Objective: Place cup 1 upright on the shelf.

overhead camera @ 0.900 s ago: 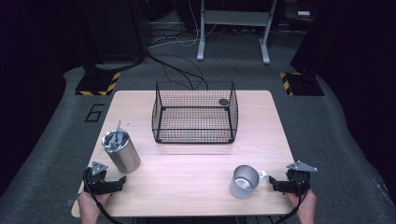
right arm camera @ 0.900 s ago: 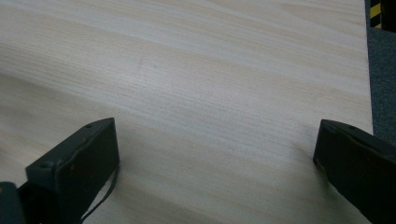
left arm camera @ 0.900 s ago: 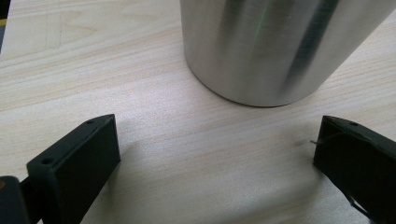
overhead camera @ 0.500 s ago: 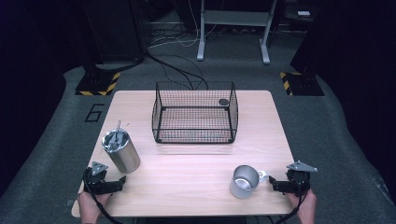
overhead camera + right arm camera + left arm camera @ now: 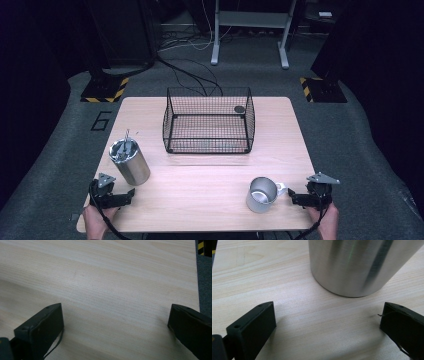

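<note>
A tall steel canister point(image 5: 129, 160) with metal utensils in it stands at the table's left; its lower wall point(image 5: 359, 265) looms close in the left gripper view. My left gripper point(image 5: 131, 193) rests near the front left corner, jaws wide open and holding nothing point(image 5: 324, 327). A steel mug point(image 5: 262, 194) sits at the front right, its handle turned toward my right gripper point(image 5: 291, 195). That gripper is open as well, with bare wood between its jaws point(image 5: 115, 327). A black wire basket point(image 5: 208, 121) stands at the centre back with a small dark round thing point(image 5: 239, 109) in its far right corner.
The wooden table point(image 5: 200, 175) has bare room between the canister and the mug. Its right edge point(image 5: 196, 277) runs close by my right gripper. Beyond the table lie cables and stand feet point(image 5: 215, 45) on grey floor.
</note>
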Demonstrator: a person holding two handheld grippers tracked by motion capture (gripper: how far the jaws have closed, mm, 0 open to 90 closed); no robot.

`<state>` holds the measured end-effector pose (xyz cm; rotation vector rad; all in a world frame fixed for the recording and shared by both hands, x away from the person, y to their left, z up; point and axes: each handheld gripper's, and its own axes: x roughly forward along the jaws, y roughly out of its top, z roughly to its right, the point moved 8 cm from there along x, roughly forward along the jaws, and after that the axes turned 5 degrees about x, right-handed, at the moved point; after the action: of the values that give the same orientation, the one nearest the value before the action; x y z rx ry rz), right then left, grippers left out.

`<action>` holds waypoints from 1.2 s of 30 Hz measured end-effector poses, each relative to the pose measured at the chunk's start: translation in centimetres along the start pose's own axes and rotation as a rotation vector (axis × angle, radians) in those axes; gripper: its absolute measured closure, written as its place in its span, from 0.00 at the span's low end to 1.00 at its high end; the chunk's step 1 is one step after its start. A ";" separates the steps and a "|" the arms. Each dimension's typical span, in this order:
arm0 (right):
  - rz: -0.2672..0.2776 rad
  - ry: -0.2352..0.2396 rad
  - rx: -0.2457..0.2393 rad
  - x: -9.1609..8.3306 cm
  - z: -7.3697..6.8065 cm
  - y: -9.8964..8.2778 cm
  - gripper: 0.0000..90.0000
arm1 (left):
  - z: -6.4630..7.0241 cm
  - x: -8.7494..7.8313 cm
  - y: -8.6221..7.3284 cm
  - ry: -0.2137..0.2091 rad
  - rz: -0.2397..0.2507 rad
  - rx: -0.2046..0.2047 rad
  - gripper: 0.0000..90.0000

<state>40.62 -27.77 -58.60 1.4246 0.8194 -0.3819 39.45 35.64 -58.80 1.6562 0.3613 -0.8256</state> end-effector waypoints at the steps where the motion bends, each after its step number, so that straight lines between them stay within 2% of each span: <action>1: 0.000 0.000 0.000 0.0 0.0 0.0 0.00 | 0.0 0.0 0.0 -0.001 0.004 0.011 0.00; 3: 0.007 0.000 0.001 0.0 0.0 0.1 0.00 | 0.1 -0.2 0.2 -0.001 0.029 0.000 0.00; 4: 0.006 0.000 0.002 0.0 0.0 0.1 0.00 | 0.1 -0.4 0.3 -0.015 0.028 -0.006 0.00; 5: 0.005 0.000 -0.003 0.0 0.0 0.0 0.00 | 0.3 -0.3 0.4 -0.025 0.050 -0.012 0.00; 8: 0.006 0.001 0.000 0.0 0.0 0.1 0.00 | 0.6 -0.6 0.7 -0.034 0.058 -0.007 0.00; 10: 0.006 0.001 -0.002 0.0 0.0 0.0 0.00 | 1.2 -1.6 1.7 -0.032 0.095 0.006 0.00; 13: 0.006 0.001 0.000 0.0 0.0 0.1 0.00 | 1.8 -2.6 2.5 -0.063 0.120 0.003 0.00; 15: 0.001 0.001 -0.001 0.0 0.0 0.0 0.00 | 2.2 -3.1 3.1 -0.069 0.141 0.014 0.00; 18: 0.005 0.002 -0.001 0.0 0.0 0.1 0.00 | 2.5 -3.9 4.0 -0.060 0.176 0.025 0.00; 20: 0.006 0.001 0.000 0.0 0.0 0.1 0.00 | 2.5 -4.4 4.5 -0.059 0.182 0.031 0.00; 24: 0.006 0.002 0.000 0.0 0.0 0.1 0.00 | 2.3 -5.4 5.8 -0.033 0.216 0.038 0.00; 27: 0.006 0.002 0.000 0.0 0.0 0.1 0.00 | 2.3 -6.0 6.9 -0.039 0.244 0.038 0.00; 30: 0.006 0.002 -0.001 0.0 0.0 0.1 0.00 | 2.3 -6.3 8.0 -0.035 0.274 0.037 0.00; 34: 0.007 0.002 0.000 0.0 0.0 0.1 0.00 | 2.2 -6.4 9.0 -0.033 0.288 0.032 0.00; 36: 0.006 0.002 -0.001 0.0 0.0 0.1 0.00 | 2.0 -6.4 9.8 -0.018 0.303 0.027 0.00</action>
<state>40.68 -27.75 -58.59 1.4264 0.8168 -0.3758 40.58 32.46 -47.43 1.6761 0.0824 -0.6196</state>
